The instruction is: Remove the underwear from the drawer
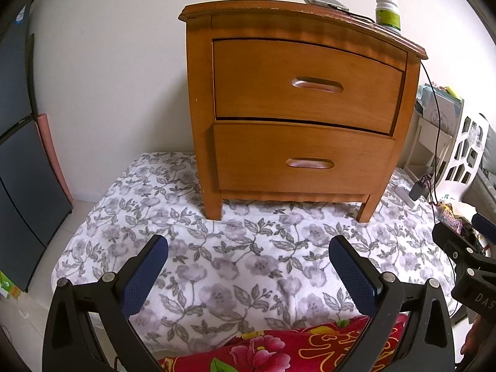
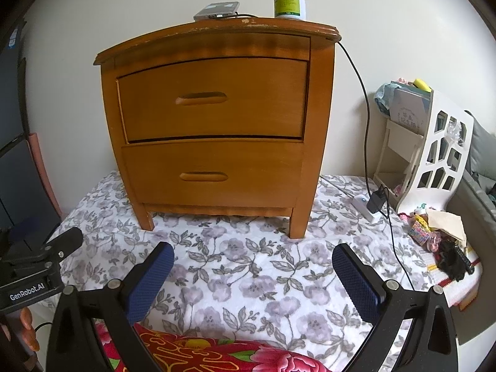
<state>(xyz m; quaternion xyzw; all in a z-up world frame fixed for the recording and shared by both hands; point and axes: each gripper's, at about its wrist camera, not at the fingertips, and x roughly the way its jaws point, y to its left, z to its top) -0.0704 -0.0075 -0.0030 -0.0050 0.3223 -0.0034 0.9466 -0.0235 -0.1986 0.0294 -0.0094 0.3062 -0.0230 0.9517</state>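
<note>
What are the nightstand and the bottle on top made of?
Nightstand: looks like solid wood with an orange-brown varnish; grain shows, and the finish is chipped along the top edge. Bottle: likely white plastic with a ribbed cap and a green label.

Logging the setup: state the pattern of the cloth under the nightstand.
White cloth with grey-purple flowers and leaves; right wrist view.

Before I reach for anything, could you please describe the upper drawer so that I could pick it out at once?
Find the wooden nightstand standing on the floral bedspread against the white wall. Its front holds two closed drawers, one above the other, each with a recessed oval pull. The upper drawer is the one just beneath the top, where a white pill bottle stands, and it is the taller of the two.
</note>
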